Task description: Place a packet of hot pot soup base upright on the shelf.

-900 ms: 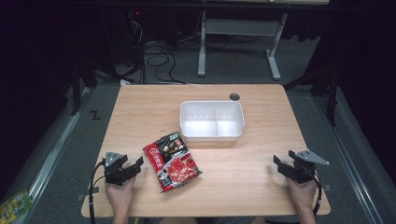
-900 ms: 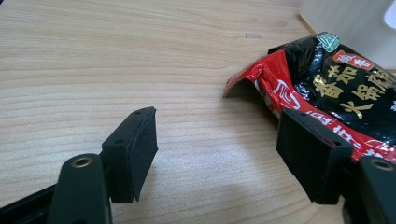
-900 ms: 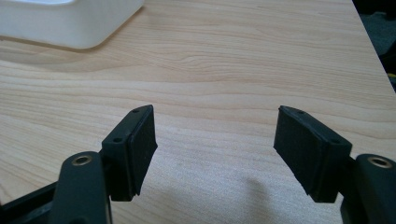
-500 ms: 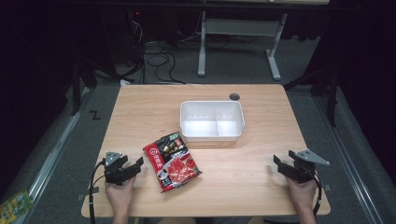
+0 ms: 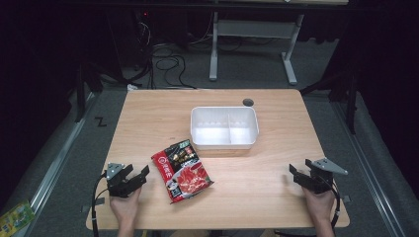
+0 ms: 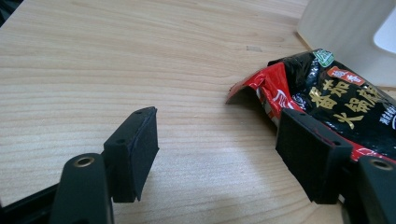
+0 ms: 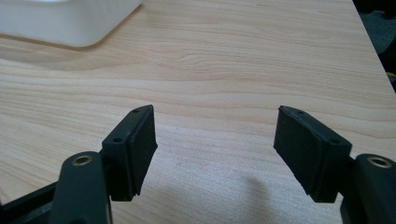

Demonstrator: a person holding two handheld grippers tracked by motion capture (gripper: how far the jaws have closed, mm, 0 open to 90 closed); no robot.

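Note:
A red and black snack packet [image 5: 181, 169] lies flat on the wooden table [image 5: 257, 187], just in front of a white two-compartment container [image 5: 225, 127]. My left gripper [image 5: 134, 177] rests near the front left edge, open, a short way left of the packet. In the left gripper view the packet [image 6: 327, 98] lies ahead to the right, its near edge behind the right jaw, and nothing sits between the jaws of the left gripper [image 6: 217, 154]. My right gripper [image 5: 300, 175] rests open at the front right. The right gripper [image 7: 215, 151] has bare wood between its jaws.
The container's corner [image 7: 70, 21] shows far left in the right gripper view. A round cable hole [image 5: 248, 102] sits at the table's far edge. Desk legs and cables [image 5: 168, 59] are on the floor behind. A green packet [image 5: 15, 217] lies on the floor at the lower left.

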